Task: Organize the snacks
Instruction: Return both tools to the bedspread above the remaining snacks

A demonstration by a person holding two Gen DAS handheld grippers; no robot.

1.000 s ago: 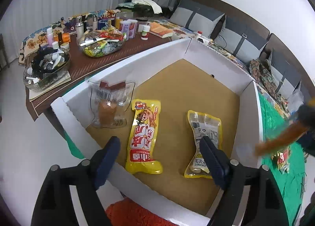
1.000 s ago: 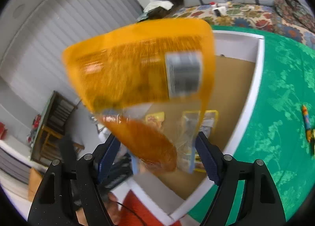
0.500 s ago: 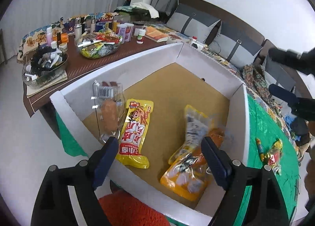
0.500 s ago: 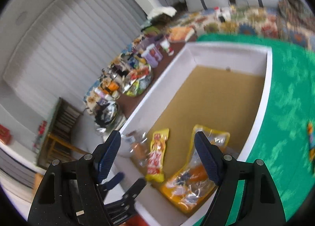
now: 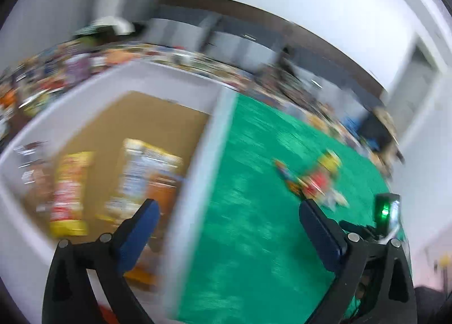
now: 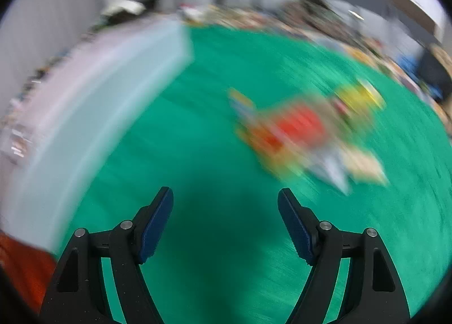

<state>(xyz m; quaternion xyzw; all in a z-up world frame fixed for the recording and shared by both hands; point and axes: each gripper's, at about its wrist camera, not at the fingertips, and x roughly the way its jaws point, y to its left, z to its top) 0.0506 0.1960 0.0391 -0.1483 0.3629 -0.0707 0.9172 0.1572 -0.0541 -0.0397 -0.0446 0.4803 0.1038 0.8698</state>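
Left wrist view: left gripper [image 5: 227, 223] empty, jaws have just been opening, now wide apart over the box wall [image 5: 195, 171]. Snack packets [image 5: 147, 171] lie inside the box.

Right wrist view: right gripper [image 6: 226, 212] empty, jaws apart above the green cloth [image 6: 197, 126]. Loose snack pile [image 6: 305, 132] lies ahead, blurred; likely light, crinkly, slippery wrappers, so pinch one flat across its middle.

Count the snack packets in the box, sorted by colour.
Inside the box, as far as the blur allows:
clear packet: 1
yellow and red packet: 1
yellow-edged packet: 1
orange packet: 1
Total: 4
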